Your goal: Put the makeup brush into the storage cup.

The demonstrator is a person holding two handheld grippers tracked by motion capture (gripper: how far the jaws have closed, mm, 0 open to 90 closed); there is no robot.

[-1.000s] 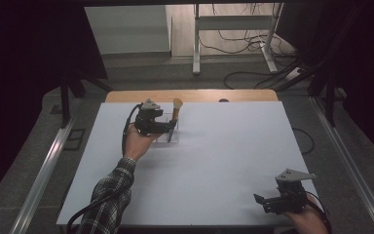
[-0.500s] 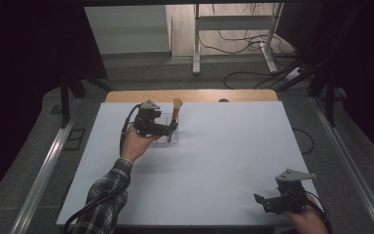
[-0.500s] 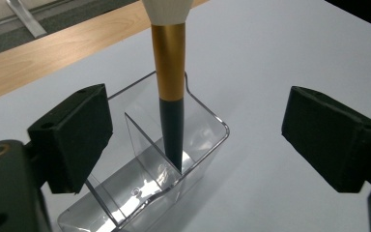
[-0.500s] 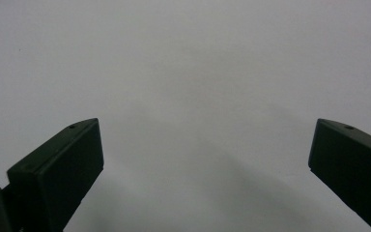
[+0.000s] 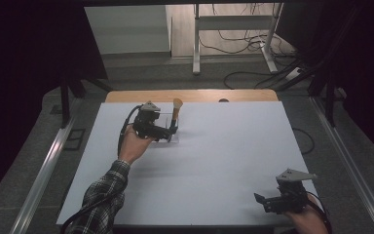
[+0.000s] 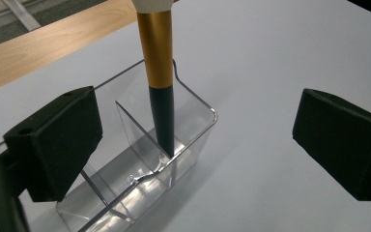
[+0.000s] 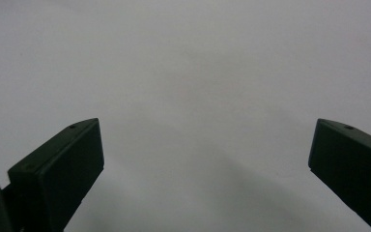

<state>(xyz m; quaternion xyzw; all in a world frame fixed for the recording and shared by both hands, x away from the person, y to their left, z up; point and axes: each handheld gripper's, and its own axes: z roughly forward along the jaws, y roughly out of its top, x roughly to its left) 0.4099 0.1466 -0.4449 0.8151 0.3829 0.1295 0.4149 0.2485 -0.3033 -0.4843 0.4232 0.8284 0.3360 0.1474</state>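
Observation:
A makeup brush (image 6: 157, 53) with a gold ferrule and a dark handle stands nearly upright in the end compartment of a clear plastic organizer (image 6: 195, 140). In the high view the brush (image 5: 177, 109) and organizer (image 5: 174, 139) sit at the far left of the white table. My left gripper (image 5: 172, 132) is right beside them. Its jaws have just been opening, and they stand wide on either side of the brush without touching it (image 6: 198, 140). My right gripper (image 5: 259, 200) hovers open over bare table at the near right corner, with nothing between its fingers (image 7: 203, 164).
The white tabletop (image 5: 224, 156) ends at a wooden strip (image 5: 195, 95) along the far edge. Metal rails (image 5: 44, 175) run down both sides. Desk legs and cables (image 5: 253, 73) lie on the floor beyond. A plaid sleeve (image 5: 100, 200) comes in at the lower left.
The left gripper has eased back slightly from the brush, which stays standing in the organizer. The right gripper has not moved.

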